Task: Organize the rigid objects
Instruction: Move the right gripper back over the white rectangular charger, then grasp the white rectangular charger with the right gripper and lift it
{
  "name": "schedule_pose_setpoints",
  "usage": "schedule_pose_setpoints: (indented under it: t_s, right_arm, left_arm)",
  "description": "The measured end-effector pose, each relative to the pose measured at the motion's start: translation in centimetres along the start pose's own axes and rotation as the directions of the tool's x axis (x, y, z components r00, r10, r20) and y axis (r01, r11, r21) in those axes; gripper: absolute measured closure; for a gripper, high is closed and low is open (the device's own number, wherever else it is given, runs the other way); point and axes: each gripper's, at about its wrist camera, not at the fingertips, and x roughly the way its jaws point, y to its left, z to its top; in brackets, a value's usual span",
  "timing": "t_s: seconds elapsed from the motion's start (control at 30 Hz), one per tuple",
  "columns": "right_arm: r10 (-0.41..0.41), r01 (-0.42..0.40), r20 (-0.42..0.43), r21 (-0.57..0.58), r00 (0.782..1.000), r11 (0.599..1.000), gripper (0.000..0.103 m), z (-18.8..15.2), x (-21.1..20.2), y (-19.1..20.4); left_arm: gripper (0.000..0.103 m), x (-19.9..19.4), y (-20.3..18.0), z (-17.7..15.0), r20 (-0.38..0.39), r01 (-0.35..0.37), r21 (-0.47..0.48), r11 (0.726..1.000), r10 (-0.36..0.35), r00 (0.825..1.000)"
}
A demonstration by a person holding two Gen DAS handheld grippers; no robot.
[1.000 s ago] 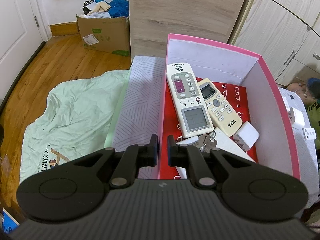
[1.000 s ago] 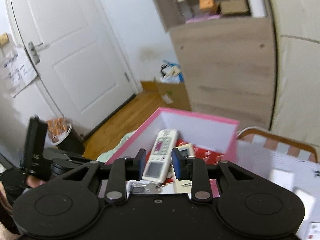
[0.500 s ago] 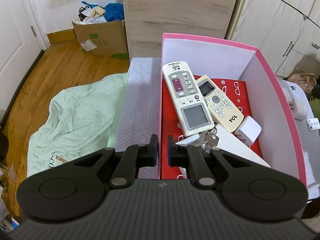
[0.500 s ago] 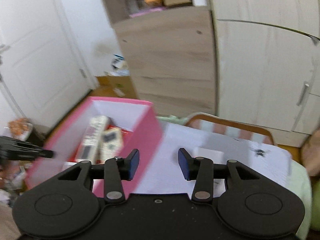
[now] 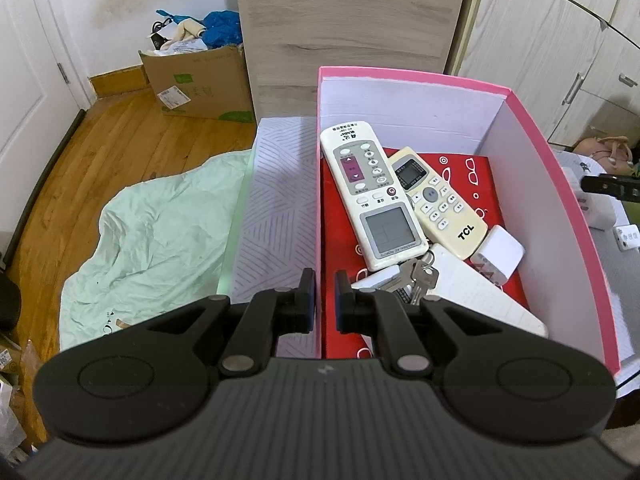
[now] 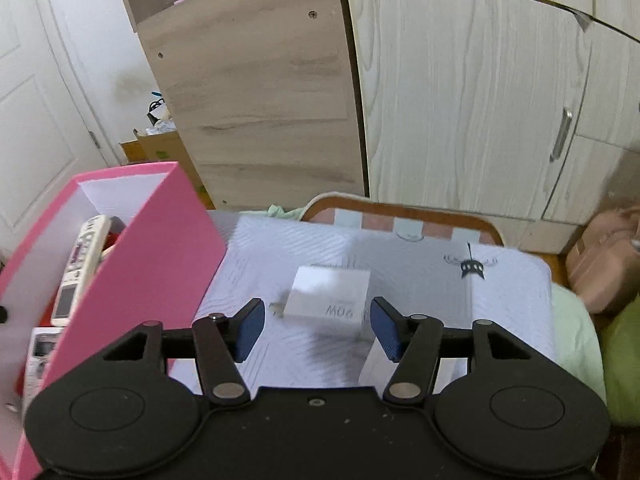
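While hovering above the bed:
Right gripper: spread wide, white charger just beyond.
Left gripper: clamped on pink box wall.

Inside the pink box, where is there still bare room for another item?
Free: the red floor at the far right of the pink box, behind the TCL remote. Crowded: the near half, with keys, white adapter and notepad.
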Motion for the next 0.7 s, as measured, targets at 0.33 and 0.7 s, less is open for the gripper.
schedule_pose_setpoints:
  t_s: [0.33,0.7]
  right_arm:
    - [-0.046,0.045,0.001,0.128,0.999,0.991,0.03,0.3,4.1,-1.2]
    - [-0.081,0.083,-0.053,0.031,0.995,0.996,0.022,0.0,6.7,0.8]
  left_arm:
    - [0.095,0.0,-0.1,0.0,0.0,-0.001,0.005,1.0,0.001,1.0]
    - [0.093,-0.1,-0.2,-0.1,0.001,0.001,0.011,1.0,-0.001,1.0]
